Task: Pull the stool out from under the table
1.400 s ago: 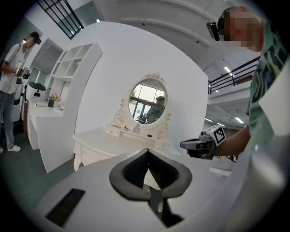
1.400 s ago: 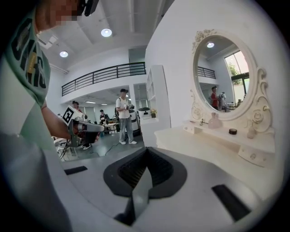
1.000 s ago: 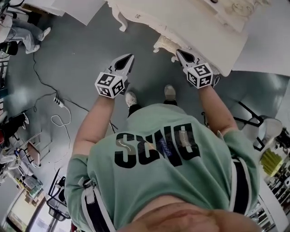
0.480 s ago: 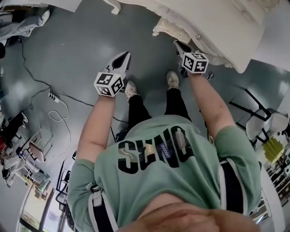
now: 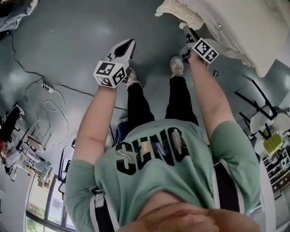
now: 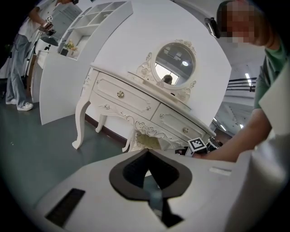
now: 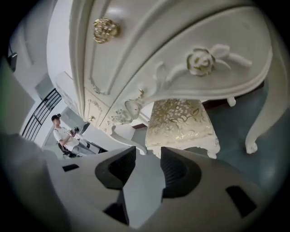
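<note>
Stool (image 7: pixel 179 121) tucked under white table (image 7: pixel 149 50); grey floor (image 5: pixel 77 41), power strip (image 5: pixel 45 86) left.

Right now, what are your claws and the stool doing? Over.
Left claw shut, empty. Right claw just been opening, empty. Stool under table, untouched. Nothing in the way.

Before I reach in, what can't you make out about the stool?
- Head view: stool mostly hidden under the table; only one edge shows.
- Right gripper view: its near feet sit partly behind the right tongs, which have just been opening, empty.
- Left gripper view: stool small, lower half behind the left tongs.
</note>
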A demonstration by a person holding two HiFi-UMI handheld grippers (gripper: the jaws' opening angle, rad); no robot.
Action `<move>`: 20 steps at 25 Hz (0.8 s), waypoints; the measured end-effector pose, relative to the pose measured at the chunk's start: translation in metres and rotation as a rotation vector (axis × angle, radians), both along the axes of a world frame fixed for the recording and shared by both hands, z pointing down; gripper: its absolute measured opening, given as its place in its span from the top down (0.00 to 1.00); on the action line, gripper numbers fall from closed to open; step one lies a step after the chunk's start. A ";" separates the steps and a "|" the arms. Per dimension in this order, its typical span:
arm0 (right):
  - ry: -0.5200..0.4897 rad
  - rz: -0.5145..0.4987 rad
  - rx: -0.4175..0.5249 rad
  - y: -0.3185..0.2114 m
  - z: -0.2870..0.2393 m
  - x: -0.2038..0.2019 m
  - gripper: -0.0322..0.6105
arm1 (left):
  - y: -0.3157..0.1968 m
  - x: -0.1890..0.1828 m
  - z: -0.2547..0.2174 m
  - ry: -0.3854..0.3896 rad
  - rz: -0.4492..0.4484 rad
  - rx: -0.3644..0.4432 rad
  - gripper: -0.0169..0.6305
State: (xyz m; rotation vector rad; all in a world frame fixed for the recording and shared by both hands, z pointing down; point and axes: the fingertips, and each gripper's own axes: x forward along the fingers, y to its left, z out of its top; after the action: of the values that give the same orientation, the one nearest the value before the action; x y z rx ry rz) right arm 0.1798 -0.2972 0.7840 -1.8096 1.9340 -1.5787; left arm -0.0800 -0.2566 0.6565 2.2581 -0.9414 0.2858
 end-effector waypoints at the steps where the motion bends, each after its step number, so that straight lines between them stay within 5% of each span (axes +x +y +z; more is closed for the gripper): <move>1: -0.018 0.023 0.000 -0.005 0.010 -0.001 0.70 | -0.004 -0.002 0.006 0.006 -0.006 -0.003 0.96; 6: -0.116 0.133 -0.029 -0.022 0.069 -0.019 0.62 | -0.014 -0.028 0.050 0.020 -0.042 -0.039 0.96; 10: -0.165 0.188 -0.038 -0.035 0.090 0.003 0.57 | -0.012 -0.015 0.057 0.039 -0.083 -0.060 0.96; 20: -0.257 0.292 -0.057 -0.053 0.121 0.008 0.56 | -0.010 -0.014 0.087 0.045 -0.095 -0.107 0.96</move>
State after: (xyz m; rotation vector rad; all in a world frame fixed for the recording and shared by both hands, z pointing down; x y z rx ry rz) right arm 0.1882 -0.3502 0.9053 -1.7136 1.4559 -1.6812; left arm -0.0938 -0.2669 0.7434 2.1069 -0.9832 0.2363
